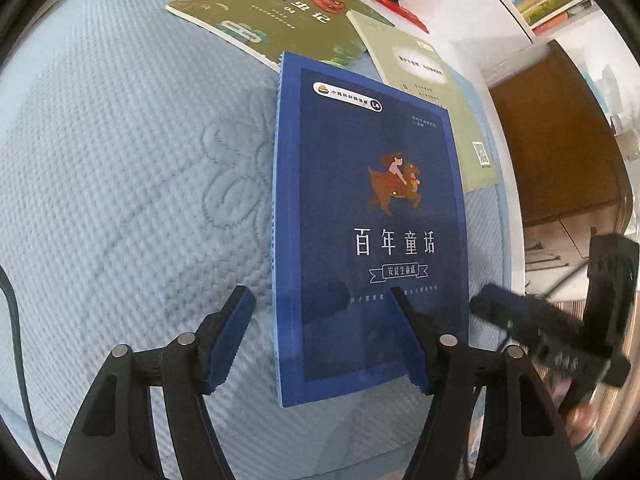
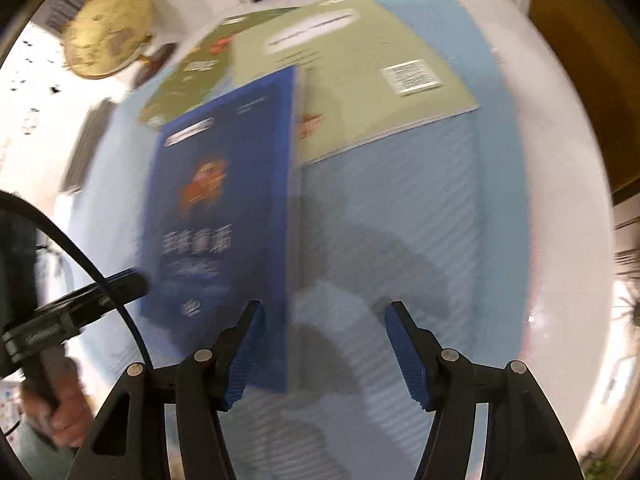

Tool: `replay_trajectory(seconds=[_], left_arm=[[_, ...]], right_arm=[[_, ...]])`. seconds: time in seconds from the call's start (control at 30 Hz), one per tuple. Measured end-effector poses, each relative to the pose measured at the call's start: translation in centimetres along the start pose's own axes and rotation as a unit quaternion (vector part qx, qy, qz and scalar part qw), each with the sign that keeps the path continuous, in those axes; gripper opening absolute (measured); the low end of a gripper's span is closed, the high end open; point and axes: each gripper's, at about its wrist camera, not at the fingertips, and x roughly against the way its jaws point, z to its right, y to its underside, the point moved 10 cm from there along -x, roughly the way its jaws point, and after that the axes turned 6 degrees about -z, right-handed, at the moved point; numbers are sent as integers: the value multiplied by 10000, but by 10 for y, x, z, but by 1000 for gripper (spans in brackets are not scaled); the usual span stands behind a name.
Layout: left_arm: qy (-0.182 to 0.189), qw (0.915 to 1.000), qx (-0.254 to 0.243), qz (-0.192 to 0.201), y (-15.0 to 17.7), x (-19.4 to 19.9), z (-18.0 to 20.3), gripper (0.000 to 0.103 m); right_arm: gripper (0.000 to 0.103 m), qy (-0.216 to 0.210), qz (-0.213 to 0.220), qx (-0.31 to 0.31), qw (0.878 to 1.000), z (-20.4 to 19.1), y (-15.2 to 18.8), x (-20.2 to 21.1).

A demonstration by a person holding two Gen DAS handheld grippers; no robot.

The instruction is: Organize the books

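Books lie on the pale blue quilted mat [image 1: 120, 168]: a dark blue book [image 1: 372, 216] flat in the middle, its far end overlapping a green book [image 1: 264, 12] and a pale green booklet [image 1: 436, 92]. My left gripper [image 1: 320, 332] hangs over the blue book's near end, jaws apart, straddling its spine edge and pressing nothing. My right gripper [image 2: 324, 348] gapes too, over bare mat just beside that book's right edge; this view is blurred.
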Motion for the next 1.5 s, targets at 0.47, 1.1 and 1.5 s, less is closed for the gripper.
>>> replay_trajectory(seconds=[0.47, 1.1, 1.5], left_arm=[[471, 9988, 54, -82, 9, 3, 17, 65], [1162, 9913, 402, 463, -13, 31, 16, 24], [1631, 9842, 648, 247, -25, 3, 41, 17]], right_arm=[[50, -225, 133, 115, 9996, -26, 9, -12], [61, -909, 230, -413, 9947, -17, 17, -2], [61, -1566, 117, -824, 9841, -8, 18, 1]])
